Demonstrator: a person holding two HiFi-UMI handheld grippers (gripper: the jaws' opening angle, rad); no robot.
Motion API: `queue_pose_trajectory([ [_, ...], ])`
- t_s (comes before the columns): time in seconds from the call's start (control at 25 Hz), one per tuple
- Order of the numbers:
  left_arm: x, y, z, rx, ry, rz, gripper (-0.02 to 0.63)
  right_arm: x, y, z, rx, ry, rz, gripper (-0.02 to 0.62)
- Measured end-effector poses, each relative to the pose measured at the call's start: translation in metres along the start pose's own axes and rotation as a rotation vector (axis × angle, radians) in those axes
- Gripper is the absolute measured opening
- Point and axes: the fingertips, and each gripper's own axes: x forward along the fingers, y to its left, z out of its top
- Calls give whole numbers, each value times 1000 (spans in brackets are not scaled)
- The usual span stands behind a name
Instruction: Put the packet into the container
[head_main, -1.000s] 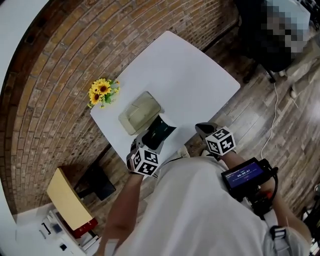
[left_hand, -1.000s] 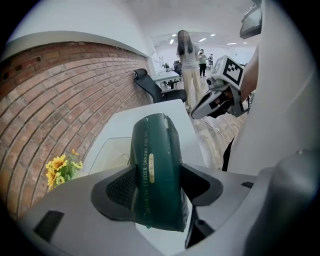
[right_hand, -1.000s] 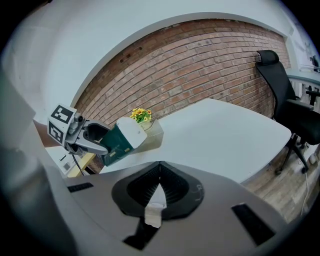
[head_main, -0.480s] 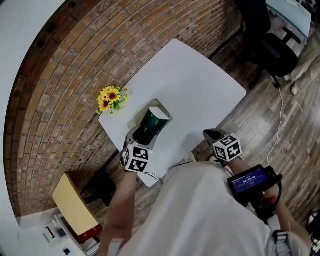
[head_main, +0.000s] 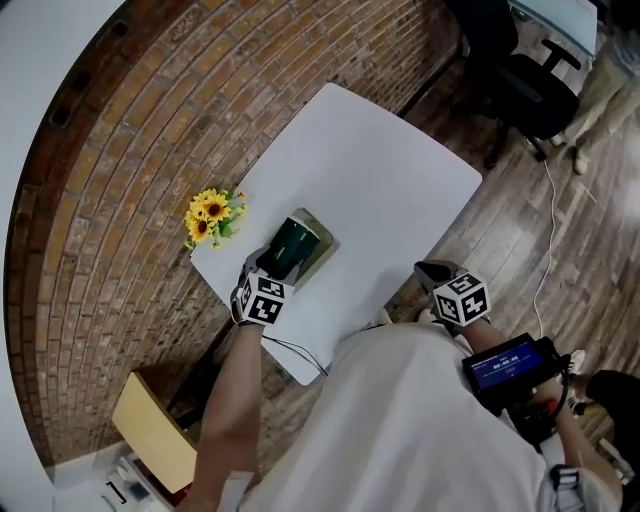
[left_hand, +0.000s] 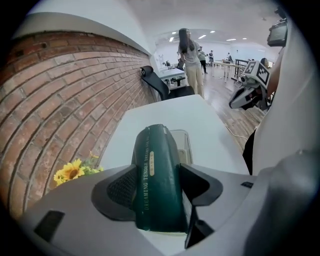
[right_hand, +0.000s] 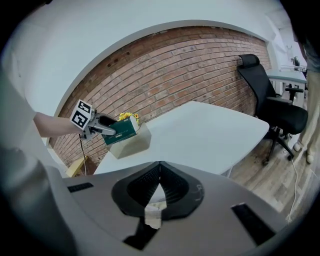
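Note:
A dark green packet with pale lettering is clamped between the pads of my left gripper, which is shut on it. In the head view the packet hangs right over the clear plastic container, near the table's left edge. The container's rim shows just beyond the packet's far end. My right gripper is shut and empty; it hovers off the table's near edge. From the right gripper view the packet sits over the container.
The white table stands against a brick wall. A bunch of sunflowers lies at its left corner, close to the container. A black office chair stands past the far end. People stand in the distant room.
My left gripper has carried the packet from the container's near side to directly above it. The right gripper has stayed by the table's edge.

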Motion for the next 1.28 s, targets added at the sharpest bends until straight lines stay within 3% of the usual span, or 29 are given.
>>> queue_pose_trajectory([
  [0.28,37,-11,-3,92,41,-90,285,-17,-10,-10,48,-6,-66,8],
  [0.48,52,-13,1,100,47,-120,285,-27,-16,-18,67,3,-93,8],
  [1.28,63,-10,-14,155,106,-100,288,-29,-19,-22,72,3,-97,8],
])
